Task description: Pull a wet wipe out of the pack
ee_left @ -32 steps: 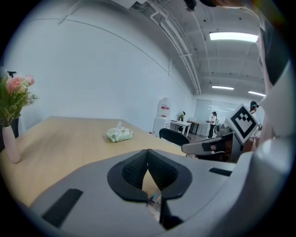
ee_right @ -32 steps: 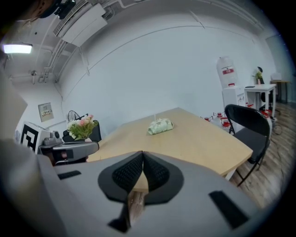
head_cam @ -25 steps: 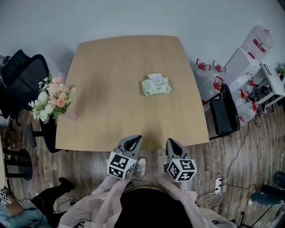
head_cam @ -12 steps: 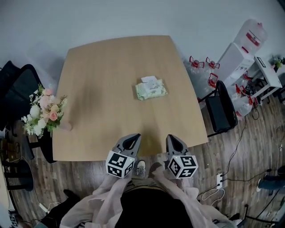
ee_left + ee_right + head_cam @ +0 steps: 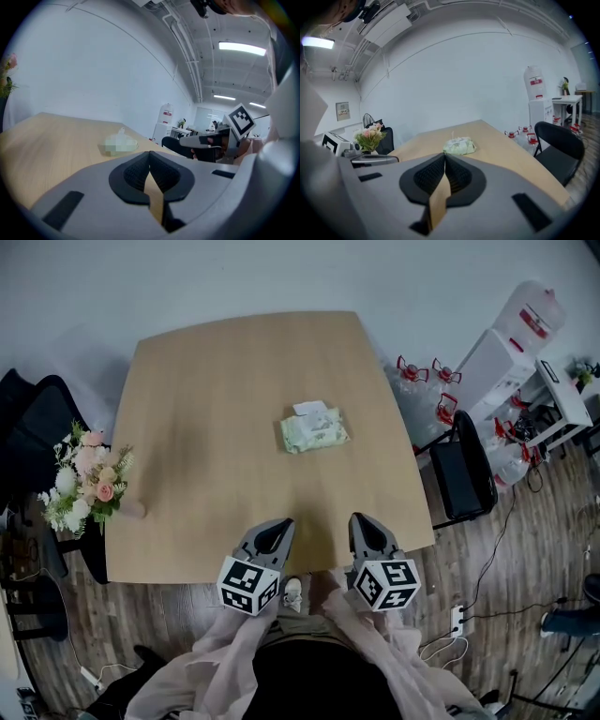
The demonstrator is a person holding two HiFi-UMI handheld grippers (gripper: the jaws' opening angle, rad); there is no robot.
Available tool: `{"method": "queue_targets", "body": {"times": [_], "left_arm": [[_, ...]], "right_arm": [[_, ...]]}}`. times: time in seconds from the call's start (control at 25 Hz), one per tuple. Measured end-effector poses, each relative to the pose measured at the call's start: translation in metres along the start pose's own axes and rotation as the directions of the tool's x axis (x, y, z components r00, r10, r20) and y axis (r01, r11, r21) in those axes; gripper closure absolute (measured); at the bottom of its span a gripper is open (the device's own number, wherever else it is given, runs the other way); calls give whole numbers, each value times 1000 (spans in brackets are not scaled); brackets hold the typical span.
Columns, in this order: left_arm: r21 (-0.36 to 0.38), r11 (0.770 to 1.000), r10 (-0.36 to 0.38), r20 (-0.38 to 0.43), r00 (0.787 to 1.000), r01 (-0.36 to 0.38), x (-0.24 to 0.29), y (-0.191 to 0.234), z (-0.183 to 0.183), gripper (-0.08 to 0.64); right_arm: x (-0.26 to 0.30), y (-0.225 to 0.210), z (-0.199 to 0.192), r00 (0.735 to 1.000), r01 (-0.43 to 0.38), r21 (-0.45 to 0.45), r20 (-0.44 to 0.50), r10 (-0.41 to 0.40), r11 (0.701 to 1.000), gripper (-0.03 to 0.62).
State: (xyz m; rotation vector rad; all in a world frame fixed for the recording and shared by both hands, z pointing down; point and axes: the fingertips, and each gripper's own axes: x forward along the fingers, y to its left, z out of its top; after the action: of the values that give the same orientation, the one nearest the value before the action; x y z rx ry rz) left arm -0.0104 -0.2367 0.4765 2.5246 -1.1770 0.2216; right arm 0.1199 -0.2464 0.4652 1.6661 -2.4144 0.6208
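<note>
Now, left gripper (image 5: 278,525): clenched, pads pressed tip to tip with nothing between them; it hangs over the near edge of the table (image 5: 206,381), a little left of that edge's middle.
Right gripper (image 5: 361,519): clenched too, and empty; it hangs over the same near edge, just beside the left one, the two side by side and both pointing across the table.
Marker cubes: one at the back of each gripper, left (image 5: 248,585) and right (image 5: 384,585), close in front of the person's pale sleeves (image 5: 220,657).
Pack of wet wipes (image 5: 313,430): pale green, lying flat on the table, right of the middle and nearer the right edge; well apart from both grippers, neither touching it.
White bit (image 5: 307,408): shows at the pack's far side, sticking up a little.
Flowers (image 5: 82,474): pink and white bunch at the left edge, toward the near left corner.
Black chair (image 5: 464,474): on the floor just off the right edge.
Water bottles (image 5: 427,376): red-handled, on the floor beyond that chair, near the far right corner.
Water dispenser (image 5: 511,348): white, further right, against the wall.
</note>
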Motion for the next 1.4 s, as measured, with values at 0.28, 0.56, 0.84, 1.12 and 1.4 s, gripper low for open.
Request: {"method": "queue_targets", "body": {"times": [0.28, 0.56, 0.84, 1.12, 1.4], "left_arm": [[18, 999, 28, 19, 999, -28, 32, 16, 21, 549], [18, 998, 66, 27, 997, -66, 57, 35, 38, 549], [8, 994, 111, 24, 994, -111, 76, 60, 46, 549], [-10, 987, 162, -1, 987, -162, 96, 87, 45, 549], [-33, 983, 181, -47, 982, -183, 114, 104, 34, 549]], "right_arm": [[40, -6, 33, 996, -85, -65, -9, 85, 994, 580], [74, -20, 58, 994, -112, -104, -16, 111, 988, 580], [118, -32, 73, 992, -122, -158, -34, 119, 980, 578], [164, -46, 74, 987, -154, -188, -84, 140, 970, 563], [202, -55, 65, 978, -180, -185, -137, 156, 966, 520]]}}
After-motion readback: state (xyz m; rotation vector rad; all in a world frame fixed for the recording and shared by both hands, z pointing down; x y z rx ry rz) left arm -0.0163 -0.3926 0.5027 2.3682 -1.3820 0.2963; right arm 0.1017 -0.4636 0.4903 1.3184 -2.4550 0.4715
